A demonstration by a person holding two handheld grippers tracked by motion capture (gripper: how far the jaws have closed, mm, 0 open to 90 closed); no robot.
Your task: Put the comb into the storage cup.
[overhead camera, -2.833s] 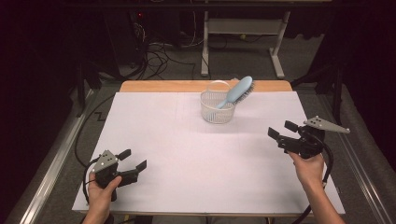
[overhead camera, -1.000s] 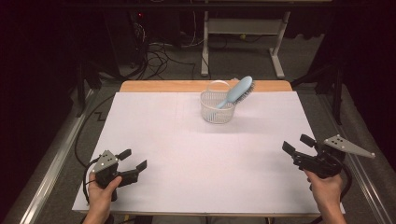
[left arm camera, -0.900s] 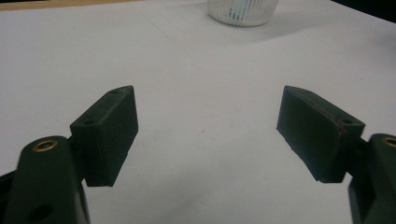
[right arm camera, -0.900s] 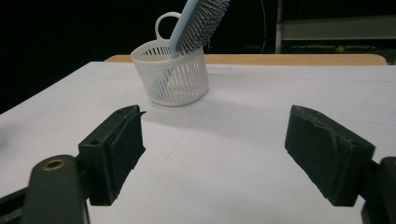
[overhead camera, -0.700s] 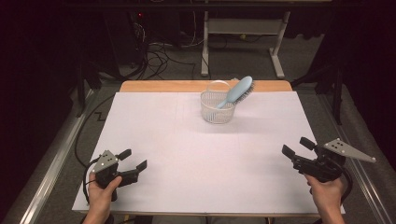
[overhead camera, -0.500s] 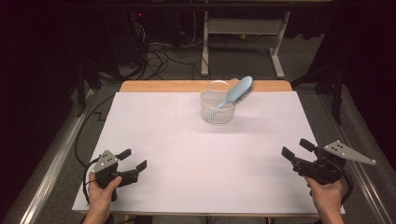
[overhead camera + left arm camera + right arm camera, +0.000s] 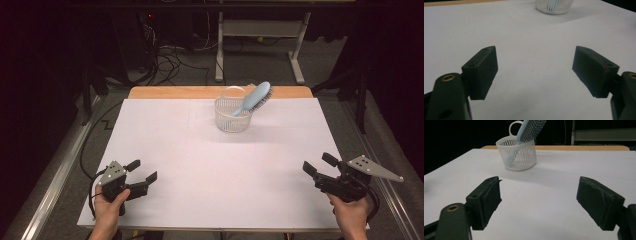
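In the high view the basket (image 7: 232, 116), white and slatted, stands upper centre of the frame on the white worktop (image 7: 200, 165), near its far edge. A pale blue brush (image 7: 252, 98) leans in it, handle down, head sticking out up and to the right. This view alone shows the full layout: the left tongs (image 7: 141, 170) at lower left, held in a hand (image 7: 109, 206), and the right tongs (image 7: 317, 164) at lower right, held in the other hand (image 7: 350, 215), both well apart from the basket. A strip of bare wood (image 7: 170, 92) lies beyond the white surface, and cables (image 7: 172, 57) sprawl on the floor behind.

The left gripper view adds what the high view cannot: the jaws of the left tongs (image 7: 534, 60) stand wide apart with nothing between them, just bare worktop (image 7: 531, 82). Only the basket's foot (image 7: 554, 6) peeks in at the top edge, cut off, and the brush is out of frame there.

The right gripper view gives the closest look at the basket (image 7: 517, 153), upper left of centre, with its ring handle behind and the brush (image 7: 530, 130) showing its bristles. The right tongs (image 7: 537, 187) are likewise spread wide and empty, and the basket sits far beyond the tips.
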